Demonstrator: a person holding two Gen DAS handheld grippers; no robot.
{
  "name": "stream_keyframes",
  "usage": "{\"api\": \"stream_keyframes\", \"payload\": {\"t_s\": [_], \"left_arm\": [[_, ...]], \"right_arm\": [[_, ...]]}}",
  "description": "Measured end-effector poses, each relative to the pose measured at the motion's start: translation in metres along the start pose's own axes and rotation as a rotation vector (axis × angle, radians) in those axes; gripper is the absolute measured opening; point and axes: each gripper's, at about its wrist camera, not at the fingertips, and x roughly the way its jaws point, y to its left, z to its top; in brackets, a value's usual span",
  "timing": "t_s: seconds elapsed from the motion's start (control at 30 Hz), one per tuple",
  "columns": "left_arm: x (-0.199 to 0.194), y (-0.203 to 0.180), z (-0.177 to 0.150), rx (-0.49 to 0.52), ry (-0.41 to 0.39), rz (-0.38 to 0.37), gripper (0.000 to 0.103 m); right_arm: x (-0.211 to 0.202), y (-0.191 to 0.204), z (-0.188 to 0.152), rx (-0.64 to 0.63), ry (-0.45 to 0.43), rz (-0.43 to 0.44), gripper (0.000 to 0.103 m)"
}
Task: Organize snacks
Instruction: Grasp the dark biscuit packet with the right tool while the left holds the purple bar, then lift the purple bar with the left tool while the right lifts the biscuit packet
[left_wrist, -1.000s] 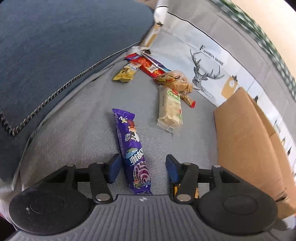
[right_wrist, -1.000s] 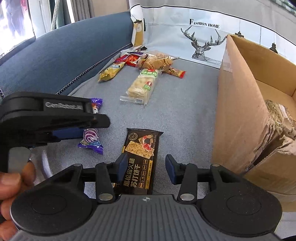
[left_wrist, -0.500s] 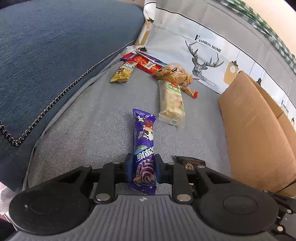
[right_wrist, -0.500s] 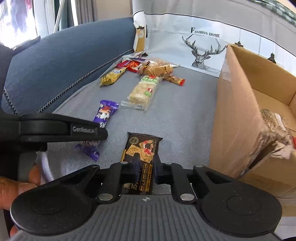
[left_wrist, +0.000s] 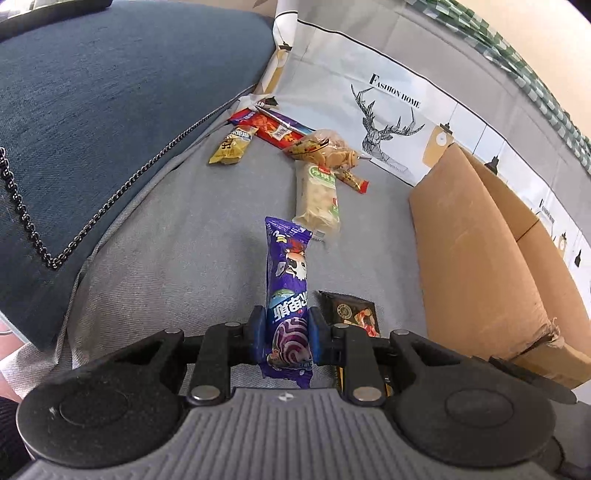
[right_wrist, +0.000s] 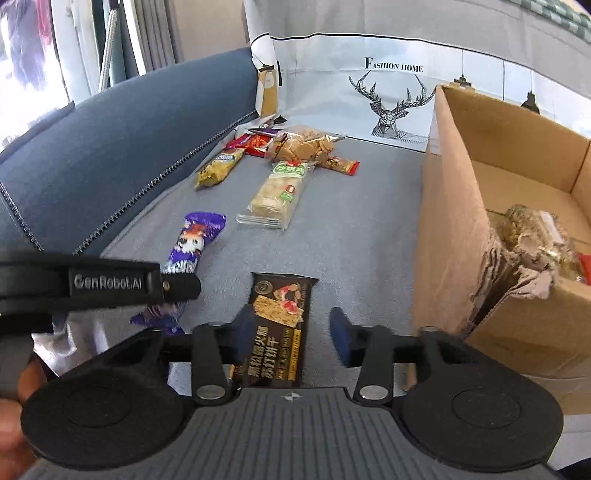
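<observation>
A purple snack bar (left_wrist: 286, 266) is pinched at its near end by my left gripper (left_wrist: 286, 332), which is shut on it; its far end tilts up off the grey sofa seat. In the right wrist view the same purple bar (right_wrist: 195, 236) sticks out past the left gripper (right_wrist: 173, 291). A black cracker packet (right_wrist: 280, 321) lies flat on the seat between the jaws of my right gripper (right_wrist: 291, 332). Those jaws are opening, and the right pad stands clear of the packet. The black packet (left_wrist: 352, 314) also shows just right of the left gripper.
An open cardboard box (right_wrist: 454, 221) with a torn near corner stands on the right and holds some snacks; its wall (left_wrist: 476, 266) is close. Farther back lie a green-and-white cracker pack (right_wrist: 277, 195), a clear bag of crisps (right_wrist: 306, 144), a yellow packet (right_wrist: 218, 170) and red wrappers. A blue cushion (left_wrist: 92, 110) borders the left.
The left gripper closed on the purple bar and raised its far end off the seat. The right gripper closed around the black packet, then spread apart again.
</observation>
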Motion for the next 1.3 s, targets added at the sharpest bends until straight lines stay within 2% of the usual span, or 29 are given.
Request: {"api": "stream_keyframes", "payload": {"t_s": [0.13, 0.27, 0.37, 0.43, 0.5, 0.7, 0.83, 1.0, 1.3], "left_arm": [[0.009, 0.000, -0.001, 0.002, 0.044, 0.016, 0.026], [0.017, 0.001, -0.003, 0.003, 0.074, 0.038, 0.029], [0.019, 0.001, -0.003, 0.004, 0.074, 0.043, 0.032], [0.019, 0.001, -0.004, 0.006, 0.073, 0.044, 0.036], [0.019, 0.000, -0.004, 0.008, 0.067, 0.043, 0.040], [0.016, 0.002, -0.003, -0.011, 0.058, 0.042, 0.043], [0.016, 0.001, -0.003, -0.003, 0.057, 0.041, 0.045], [0.017, -0.004, -0.004, 0.028, 0.053, 0.051, 0.050], [0.021, -0.009, -0.006, 0.061, 0.046, 0.063, 0.051]], "right_arm": [[0.010, 0.004, -0.001, -0.017, 0.021, 0.021, 0.062], [0.024, 0.012, -0.005, -0.061, 0.057, 0.010, 0.064], [0.032, 0.016, -0.009, -0.097, 0.085, -0.023, 0.061], [0.031, 0.016, -0.009, -0.104, 0.079, -0.019, 0.043], [0.030, 0.017, -0.009, -0.115, 0.075, -0.024, 0.041], [0.018, 0.017, -0.007, -0.119, 0.050, -0.059, 0.041], [0.025, 0.014, -0.010, -0.122, 0.105, -0.082, 0.041], [0.024, 0.015, -0.010, -0.119, 0.105, -0.086, 0.041], [0.024, 0.015, -0.010, -0.118, 0.103, -0.082, 0.041]]}}
